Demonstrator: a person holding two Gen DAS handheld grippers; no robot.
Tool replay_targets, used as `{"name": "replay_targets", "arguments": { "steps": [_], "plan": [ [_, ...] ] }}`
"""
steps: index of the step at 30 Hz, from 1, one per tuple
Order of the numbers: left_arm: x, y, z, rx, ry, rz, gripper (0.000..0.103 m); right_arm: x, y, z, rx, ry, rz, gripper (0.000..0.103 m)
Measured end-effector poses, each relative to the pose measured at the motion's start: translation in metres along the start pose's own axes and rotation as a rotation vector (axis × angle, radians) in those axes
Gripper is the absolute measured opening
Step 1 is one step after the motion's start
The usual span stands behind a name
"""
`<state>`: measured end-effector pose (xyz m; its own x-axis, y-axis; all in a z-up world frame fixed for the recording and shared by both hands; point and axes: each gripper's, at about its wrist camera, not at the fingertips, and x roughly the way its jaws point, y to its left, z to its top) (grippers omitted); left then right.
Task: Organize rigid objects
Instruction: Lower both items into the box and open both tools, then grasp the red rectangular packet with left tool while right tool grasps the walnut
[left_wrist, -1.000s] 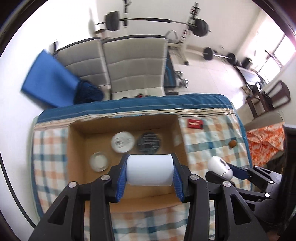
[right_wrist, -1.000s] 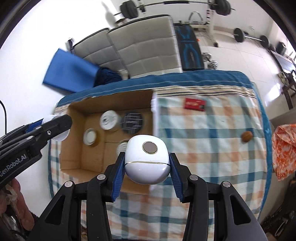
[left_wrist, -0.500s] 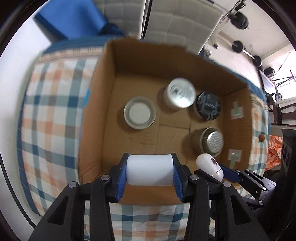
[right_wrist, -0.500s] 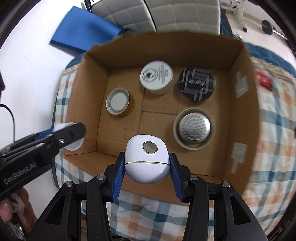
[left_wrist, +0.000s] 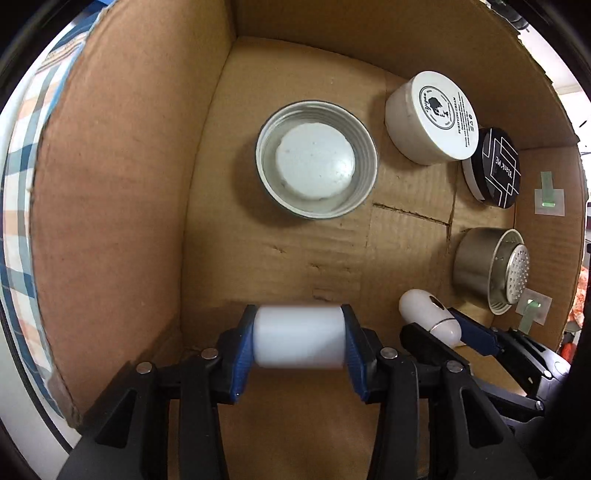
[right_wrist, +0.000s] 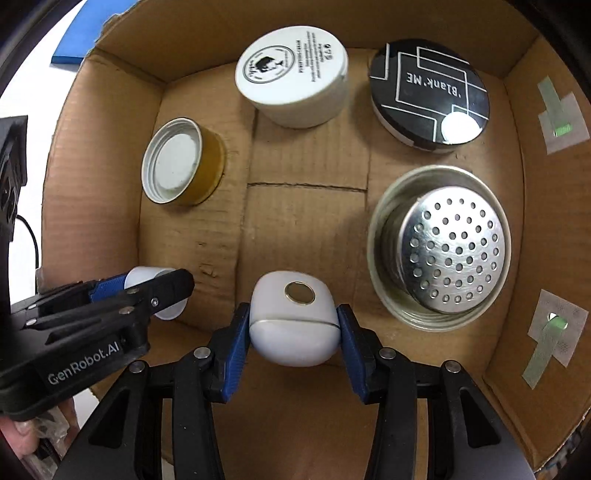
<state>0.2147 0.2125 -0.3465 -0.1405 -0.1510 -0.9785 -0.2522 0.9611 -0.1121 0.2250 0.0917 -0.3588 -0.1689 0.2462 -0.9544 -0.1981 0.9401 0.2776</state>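
both grippers reach into the cardboard box (right_wrist: 110, 177). the left gripper (left_wrist: 298, 341) has its blue pads (left_wrist: 243, 347) pinching a plain white cylinder (left_wrist: 299, 341) crosswise, low over the near left part of the box floor. the right gripper (right_wrist: 293, 325) pinches a rounded white case (right_wrist: 293, 321) with a small metal disc on top, near the front wall at the middle. on the box floor sit an upturned gold-sided lid (right_wrist: 181, 162), a white jar (right_wrist: 293, 81) with black print, a black tin (right_wrist: 430, 94) beside it, and a metal cup (right_wrist: 439, 247) with a perforated insert. checked cloth (left_wrist: 18, 184) shows outside the left wall.
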Motion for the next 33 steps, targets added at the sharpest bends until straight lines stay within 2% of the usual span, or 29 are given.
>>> {"name": "replay_targets", "arguments": {
  "steps": [3, 5, 9, 14, 16, 20, 24, 33],
  "plan": [
    [-0.008, -0.003, -0.006, 0.0, -0.01, -0.008, 0.046, -0.006, -0.003, -0.002, -0.003, 0.0, -0.016, 0.057],
    [-0.017, -0.008, -0.012, 0.008, -0.025, -0.005, 0.055, -0.013, -0.004, -0.007, -0.008, -0.008, -0.021, 0.065],
    [-0.047, -0.02, -0.029, 0.031, -0.09, 0.007, 0.062, -0.038, -0.007, -0.019, -0.014, -0.049, -0.072, 0.074],
    [-0.087, -0.032, -0.054, 0.05, -0.176, 0.015, 0.085, -0.071, -0.013, -0.033, -0.009, -0.106, -0.133, 0.085],
    [-0.099, -0.038, -0.054, 0.057, -0.197, 0.027, 0.093, -0.086, -0.014, -0.038, -0.005, -0.13, -0.143, 0.089],
    [-0.124, -0.044, -0.066, 0.066, -0.244, 0.038, 0.101, -0.118, -0.01, -0.05, -0.009, -0.183, -0.157, 0.103],
    [-0.143, -0.044, -0.077, 0.073, -0.288, 0.042, 0.102, -0.154, -0.005, -0.069, -0.014, -0.233, -0.174, 0.103],
    [-0.178, -0.058, -0.107, 0.082, -0.395, 0.086, 0.103, -0.194, -0.005, -0.099, -0.02, -0.298, -0.162, 0.103]
  ]
}}
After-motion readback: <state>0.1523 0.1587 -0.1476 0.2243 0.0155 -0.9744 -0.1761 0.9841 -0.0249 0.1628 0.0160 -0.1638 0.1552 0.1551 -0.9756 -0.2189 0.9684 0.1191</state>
